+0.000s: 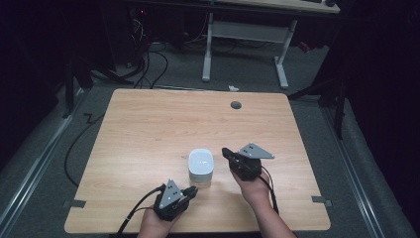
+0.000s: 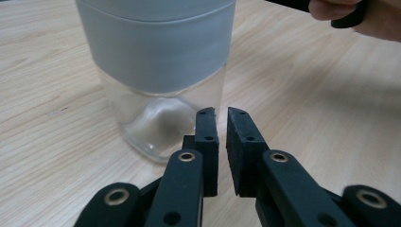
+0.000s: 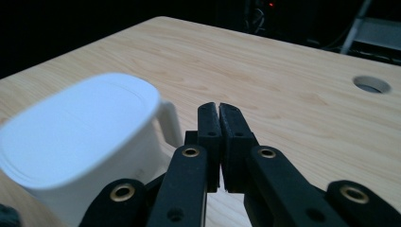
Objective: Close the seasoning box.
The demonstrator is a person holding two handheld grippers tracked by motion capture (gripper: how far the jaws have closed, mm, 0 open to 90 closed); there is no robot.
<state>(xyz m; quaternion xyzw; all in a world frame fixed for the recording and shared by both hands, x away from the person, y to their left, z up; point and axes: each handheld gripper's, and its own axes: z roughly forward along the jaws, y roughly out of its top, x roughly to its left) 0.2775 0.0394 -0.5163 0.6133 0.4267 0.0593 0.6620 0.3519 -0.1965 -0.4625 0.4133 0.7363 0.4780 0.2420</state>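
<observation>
We log a white-lidded clear container (image 1: 201, 167) standing near table (image 1: 148, 129) centre. Left gripper (image 1: 190, 191) at its 7 o'clock, jaws barely parted, empty. Right gripper (image 1: 227, 152) at 2 o'clock, jaws pressed together, empty.

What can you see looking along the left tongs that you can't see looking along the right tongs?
The left gripper view shows the container's clear lower part, its grey band, and a hand at top right. The right gripper view shows the container's white lid from above and a round hole in the table. Both show the container on the wooden table, close ahead of black tongs, touching nothing.
</observation>
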